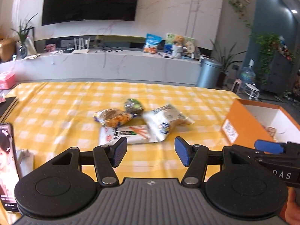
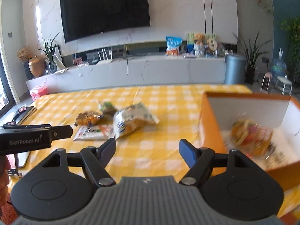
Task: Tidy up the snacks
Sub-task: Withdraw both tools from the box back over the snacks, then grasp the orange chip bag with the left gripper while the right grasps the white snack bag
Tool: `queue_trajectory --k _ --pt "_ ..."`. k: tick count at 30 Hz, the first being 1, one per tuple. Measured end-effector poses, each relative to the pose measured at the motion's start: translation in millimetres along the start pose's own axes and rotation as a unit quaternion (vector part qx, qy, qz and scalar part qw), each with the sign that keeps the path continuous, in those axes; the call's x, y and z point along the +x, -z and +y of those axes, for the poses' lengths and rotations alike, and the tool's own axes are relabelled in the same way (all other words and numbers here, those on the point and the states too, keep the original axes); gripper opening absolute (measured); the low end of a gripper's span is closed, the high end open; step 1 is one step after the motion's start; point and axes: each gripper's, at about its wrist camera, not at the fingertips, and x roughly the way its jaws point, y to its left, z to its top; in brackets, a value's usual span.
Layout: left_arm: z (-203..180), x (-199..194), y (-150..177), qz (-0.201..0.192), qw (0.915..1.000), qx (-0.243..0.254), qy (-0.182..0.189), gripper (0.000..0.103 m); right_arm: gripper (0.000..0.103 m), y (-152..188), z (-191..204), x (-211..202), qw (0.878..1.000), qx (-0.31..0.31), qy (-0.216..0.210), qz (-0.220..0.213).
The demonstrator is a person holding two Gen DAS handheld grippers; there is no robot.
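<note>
Both the left gripper [image 1: 151,151] and right gripper [image 2: 147,151] stand open and empty. Four snack packets [image 1: 138,123] lie mid-frame – the orange box [image 2: 211,123] at right. Best taken singly, the topmost white bag [image 2: 131,120] first.

A home living room, this: big television [image 2: 105,11] on the marble wall, a long low cabinet [image 2: 131,71] beneath it, potted plants [image 2: 252,56], and a checked yellow tablecloth [image 1: 75,108].
</note>
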Motion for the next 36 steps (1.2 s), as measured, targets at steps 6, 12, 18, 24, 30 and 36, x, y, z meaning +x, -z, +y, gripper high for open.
queue_trajectory --k 6,12,18,24,30,36 --pt "12 12 10 -0.001 0.9999 -0.012 -0.010 0.069 0.073 17 13 25 1.000 0.016 -0.002 0.022" --pt "26 37 14 0.013 0.9994 -0.011 -0.030 0.069 0.073 20 20 49 0.999 0.010 -0.007 0.037" --pt "40 58 8 0.028 0.9990 0.003 -0.036 0.069 0.073 10 26 79 0.999 0.008 -0.014 0.045" --pt "45 81 5 0.037 0.9981 0.038 -0.031 0.069 0.066 3 37 113 0.998 -0.009 -0.021 0.053" --pt "55 96 -3 0.048 0.9977 0.038 -0.027 0.068 0.059 -17 42 136 0.998 -0.022 -0.036 0.043" --pt "67 98 -16 0.036 0.9973 0.024 -0.059 0.076 0.065 -27 46 155 0.998 -0.008 -0.034 0.053"
